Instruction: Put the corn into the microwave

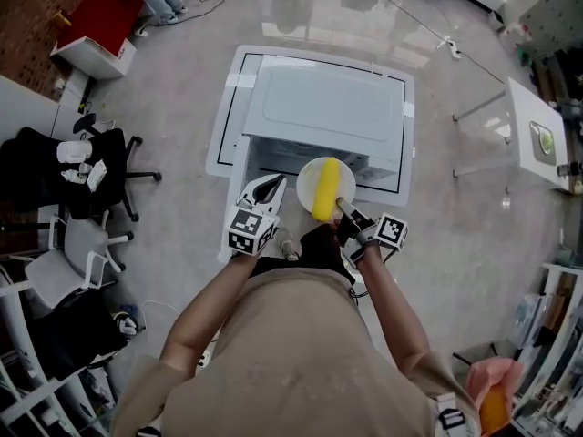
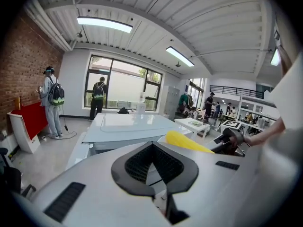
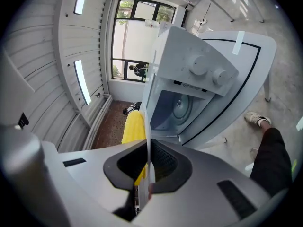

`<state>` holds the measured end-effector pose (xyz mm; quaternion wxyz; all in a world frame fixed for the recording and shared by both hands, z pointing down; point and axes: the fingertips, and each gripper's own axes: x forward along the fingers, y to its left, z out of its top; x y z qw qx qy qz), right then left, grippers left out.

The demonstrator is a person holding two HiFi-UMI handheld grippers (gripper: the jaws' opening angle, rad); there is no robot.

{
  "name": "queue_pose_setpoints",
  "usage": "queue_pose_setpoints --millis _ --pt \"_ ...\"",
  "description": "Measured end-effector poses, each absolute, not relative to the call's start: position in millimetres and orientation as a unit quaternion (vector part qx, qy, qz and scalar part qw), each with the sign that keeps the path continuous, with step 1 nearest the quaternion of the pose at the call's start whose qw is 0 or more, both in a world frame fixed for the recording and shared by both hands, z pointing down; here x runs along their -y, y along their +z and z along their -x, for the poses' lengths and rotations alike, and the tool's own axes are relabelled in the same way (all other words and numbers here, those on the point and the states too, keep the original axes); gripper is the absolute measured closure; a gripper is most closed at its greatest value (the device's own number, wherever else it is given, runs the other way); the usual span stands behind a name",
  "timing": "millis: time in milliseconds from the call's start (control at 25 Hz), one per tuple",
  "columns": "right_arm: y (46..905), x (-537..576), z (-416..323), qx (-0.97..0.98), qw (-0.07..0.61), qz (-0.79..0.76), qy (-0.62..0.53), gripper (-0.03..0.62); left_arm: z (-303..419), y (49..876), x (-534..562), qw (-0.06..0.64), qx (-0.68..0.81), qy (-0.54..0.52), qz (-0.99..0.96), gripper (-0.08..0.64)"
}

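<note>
Our right gripper is clamped on the near rim of the round white plate. A yellow corn cob lies across its middle, before the open front of the white microwave. Our left gripper is closed and empty.

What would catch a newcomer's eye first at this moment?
A bright yellow corn cob lies on a white plate, held by its edge in the right gripper, just before the microwave. The microwave stands open, its round tray showing in the right gripper view.
</note>
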<state>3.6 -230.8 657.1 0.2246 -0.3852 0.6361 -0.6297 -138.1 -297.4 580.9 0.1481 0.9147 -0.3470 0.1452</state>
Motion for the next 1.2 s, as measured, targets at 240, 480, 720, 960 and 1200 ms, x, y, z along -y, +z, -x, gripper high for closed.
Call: queue_pose_setpoints --millis 240,480,720,960,1200 --pt "702 246 3 -0.64 0.203 0.387 -0.632 0.571 137 619 309 0.157 0.353 0.185 -0.904 0.555" --pt "742 258 5 -0.632 0.183 0.395 -0.642 0.571 134 636 313 0.164 0.346 0.206 -0.901 0.555" --pt "777 274 7 -0.607 0.199 0.407 -0.653 0.571 123 655 311 0.177 0.333 0.231 -0.897 0.555" --pt "806 297 10 -0.593 0.226 0.419 -0.649 0.571 120 667 307 0.182 0.321 0.244 -0.897 0.555" --pt "832 320 10 -0.571 0.255 0.435 -0.648 0.571 117 678 310 0.179 0.318 0.245 -0.898 0.555"
